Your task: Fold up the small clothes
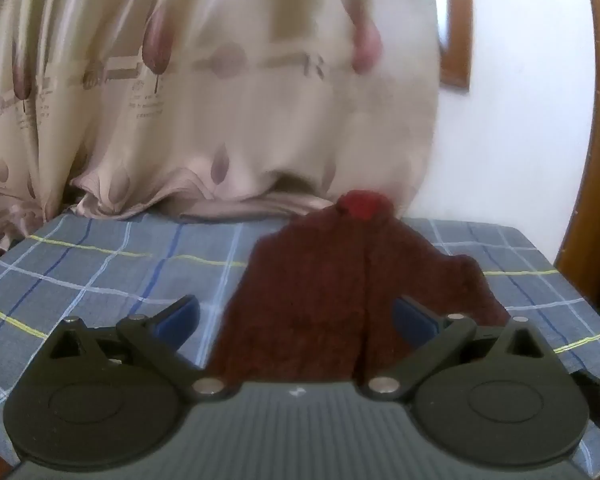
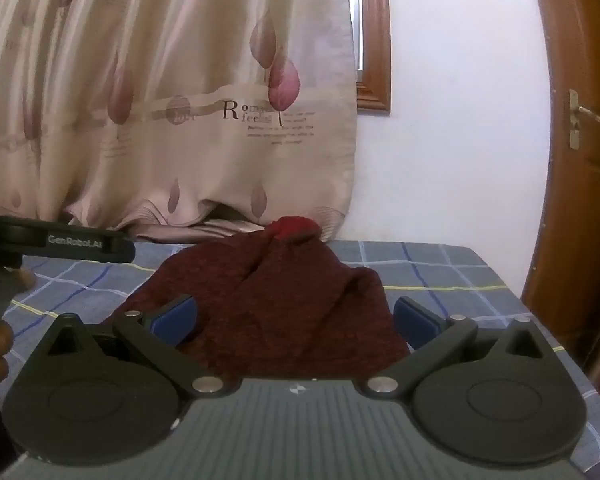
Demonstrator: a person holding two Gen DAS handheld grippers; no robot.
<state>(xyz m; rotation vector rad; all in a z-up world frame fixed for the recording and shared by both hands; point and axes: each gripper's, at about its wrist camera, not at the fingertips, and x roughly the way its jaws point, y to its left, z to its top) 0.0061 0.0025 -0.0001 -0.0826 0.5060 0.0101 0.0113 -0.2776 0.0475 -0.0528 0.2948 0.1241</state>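
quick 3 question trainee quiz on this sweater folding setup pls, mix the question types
1. True or false: the left gripper is clamped on the maroon sweater.
2. What covers the surface under the sweater? A) a plain white sheet B) a blue checked cloth C) bare wood
3. What colour is the lining showing at the sweater's neck?

Key
1. False: both the left and the right gripper stand wide open, holding nothing.
2. B: the blue checked cloth.
3. Bright red, at the red neck lining, on the end nearest the curtain.
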